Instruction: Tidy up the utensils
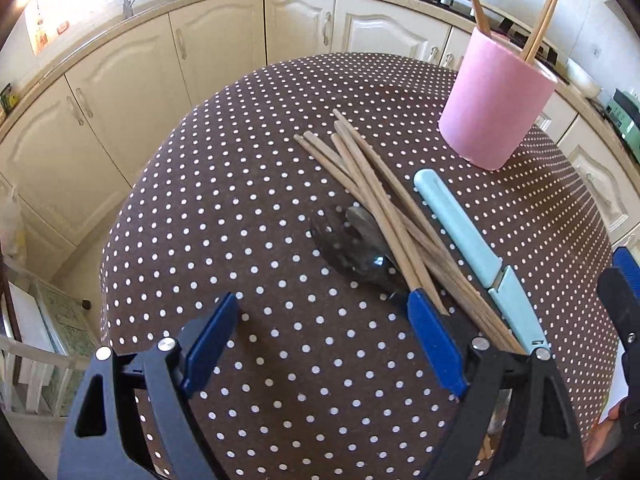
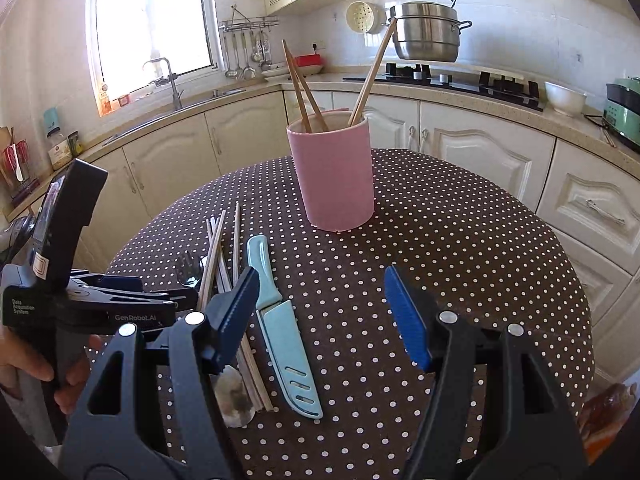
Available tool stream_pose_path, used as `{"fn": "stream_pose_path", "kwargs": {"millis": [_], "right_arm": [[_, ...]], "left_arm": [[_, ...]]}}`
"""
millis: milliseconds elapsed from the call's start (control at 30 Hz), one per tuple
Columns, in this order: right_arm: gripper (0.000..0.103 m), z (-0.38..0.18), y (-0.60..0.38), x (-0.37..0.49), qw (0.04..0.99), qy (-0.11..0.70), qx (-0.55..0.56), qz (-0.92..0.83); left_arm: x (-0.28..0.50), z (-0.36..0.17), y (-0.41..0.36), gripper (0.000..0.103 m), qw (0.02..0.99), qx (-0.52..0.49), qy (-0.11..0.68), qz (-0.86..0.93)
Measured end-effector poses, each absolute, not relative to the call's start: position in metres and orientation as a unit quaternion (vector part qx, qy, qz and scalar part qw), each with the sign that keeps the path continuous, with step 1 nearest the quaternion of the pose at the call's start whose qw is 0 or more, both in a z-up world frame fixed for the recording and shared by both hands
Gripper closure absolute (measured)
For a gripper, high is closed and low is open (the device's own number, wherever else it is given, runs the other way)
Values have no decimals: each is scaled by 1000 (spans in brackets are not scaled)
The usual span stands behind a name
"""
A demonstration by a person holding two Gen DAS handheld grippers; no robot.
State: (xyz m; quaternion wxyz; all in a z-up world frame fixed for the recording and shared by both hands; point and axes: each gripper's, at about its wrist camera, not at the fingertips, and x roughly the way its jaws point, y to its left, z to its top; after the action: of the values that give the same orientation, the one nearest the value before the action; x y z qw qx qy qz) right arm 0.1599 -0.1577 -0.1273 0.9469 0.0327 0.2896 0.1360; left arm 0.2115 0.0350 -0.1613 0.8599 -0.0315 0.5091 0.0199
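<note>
Polka-dot tablecloth [image 2: 460, 240], cream kitchen cabinets [image 2: 480, 148]

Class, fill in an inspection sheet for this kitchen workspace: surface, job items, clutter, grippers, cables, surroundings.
Surface: round table under a brown polka-dot cloth.
Job items: pink holder upright with chopsticks inside; loose chopsticks, sheathed blue knife, spoon and fork lying together.
Clutter: nothing seen.
Grippers: left gripper and right gripper open, empty.
Cables: nothing seen.
Surroundings: cream cabinets, steel steamer pot.
</note>
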Motion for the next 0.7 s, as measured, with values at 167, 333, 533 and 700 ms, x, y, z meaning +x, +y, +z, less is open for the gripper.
{"fn": "stream_pose_path", "kwargs": {"millis": [167,333,533,700], "right_arm": [[38,-128,-161,162,947,290,32,135],[38,-128,-162,164,946,291,36,134],[38,-128,-162,163,946,293,34,134],[38,-128,-163,163,946,293,35,133]], "left_arm": [[212,-159,32,18,862,-35,506,17],[210,-156,32,18,862,-33,505,13],[213,-158,29,18,864,-30,502,16],[218,-159,34,18,864,-42,502,17]]}}
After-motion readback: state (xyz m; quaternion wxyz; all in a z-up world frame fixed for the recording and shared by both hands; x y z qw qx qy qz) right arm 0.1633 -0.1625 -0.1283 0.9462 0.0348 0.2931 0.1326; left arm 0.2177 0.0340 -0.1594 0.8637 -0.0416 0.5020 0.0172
